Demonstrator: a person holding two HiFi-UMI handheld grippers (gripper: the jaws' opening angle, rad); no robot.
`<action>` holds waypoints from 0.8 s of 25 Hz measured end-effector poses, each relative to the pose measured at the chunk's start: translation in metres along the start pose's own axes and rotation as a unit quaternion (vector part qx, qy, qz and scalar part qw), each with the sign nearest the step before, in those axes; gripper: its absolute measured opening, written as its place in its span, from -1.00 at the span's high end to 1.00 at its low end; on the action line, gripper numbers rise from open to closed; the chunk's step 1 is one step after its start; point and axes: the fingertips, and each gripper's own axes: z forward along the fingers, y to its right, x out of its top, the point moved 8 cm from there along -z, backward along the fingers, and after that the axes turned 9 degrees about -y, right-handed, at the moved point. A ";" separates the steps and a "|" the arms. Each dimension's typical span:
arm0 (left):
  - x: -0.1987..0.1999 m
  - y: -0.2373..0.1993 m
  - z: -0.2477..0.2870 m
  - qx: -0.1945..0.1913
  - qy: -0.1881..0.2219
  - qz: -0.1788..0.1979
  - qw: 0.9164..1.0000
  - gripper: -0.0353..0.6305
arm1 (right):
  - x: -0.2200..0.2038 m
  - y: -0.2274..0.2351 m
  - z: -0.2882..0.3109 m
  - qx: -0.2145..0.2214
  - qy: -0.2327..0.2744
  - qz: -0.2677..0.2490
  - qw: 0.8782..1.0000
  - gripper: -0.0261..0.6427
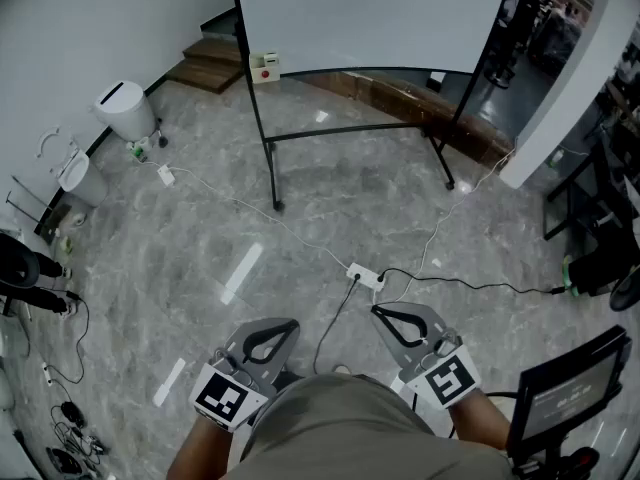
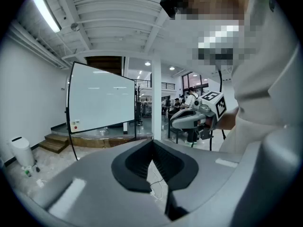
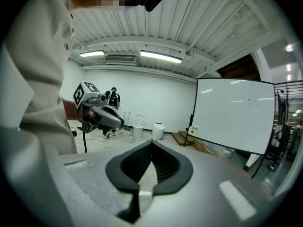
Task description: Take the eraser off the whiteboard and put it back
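The whiteboard (image 1: 370, 13) stands on a black frame across the floor, well ahead of me. The eraser (image 1: 264, 67), a small white block with a red spot, sticks to the board's lower left corner. It also shows in the left gripper view as the eraser (image 2: 74, 125) and in the right gripper view as the eraser (image 3: 192, 131). My left gripper (image 1: 283, 325) and right gripper (image 1: 380, 313) hang close to my body, side by side, far from the board. Both have their jaws together with nothing between them. Each gripper view shows the other one, the right gripper (image 2: 196, 115) and the left gripper (image 3: 97, 112).
A power strip (image 1: 365, 275) with trailing cables lies on the marble floor between me and the board. A white bin (image 1: 125, 108) stands at the left wall, wooden steps (image 1: 215, 63) behind the board, a white pillar (image 1: 560, 78) at the right, a black stand (image 1: 570, 398) beside me.
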 end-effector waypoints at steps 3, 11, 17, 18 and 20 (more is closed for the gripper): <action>-0.001 0.012 0.004 0.009 0.004 0.000 1.000 0.88 | -0.010 0.004 -0.017 0.000 -0.004 0.003 1.000 0.91; 0.007 0.051 0.023 0.007 0.001 0.005 1.000 0.87 | -0.030 0.017 -0.047 0.007 -0.003 0.012 1.000 0.91; 0.028 0.052 0.020 0.012 0.007 0.010 1.000 0.88 | -0.032 0.023 -0.052 0.009 -0.019 0.017 1.000 0.91; 0.028 0.051 0.019 0.012 0.009 0.009 1.000 0.88 | -0.031 0.022 -0.052 0.011 -0.017 0.016 1.000 0.91; 0.024 0.049 0.017 0.012 0.011 0.008 1.000 0.88 | -0.028 0.020 -0.050 0.014 -0.012 0.016 1.000 0.91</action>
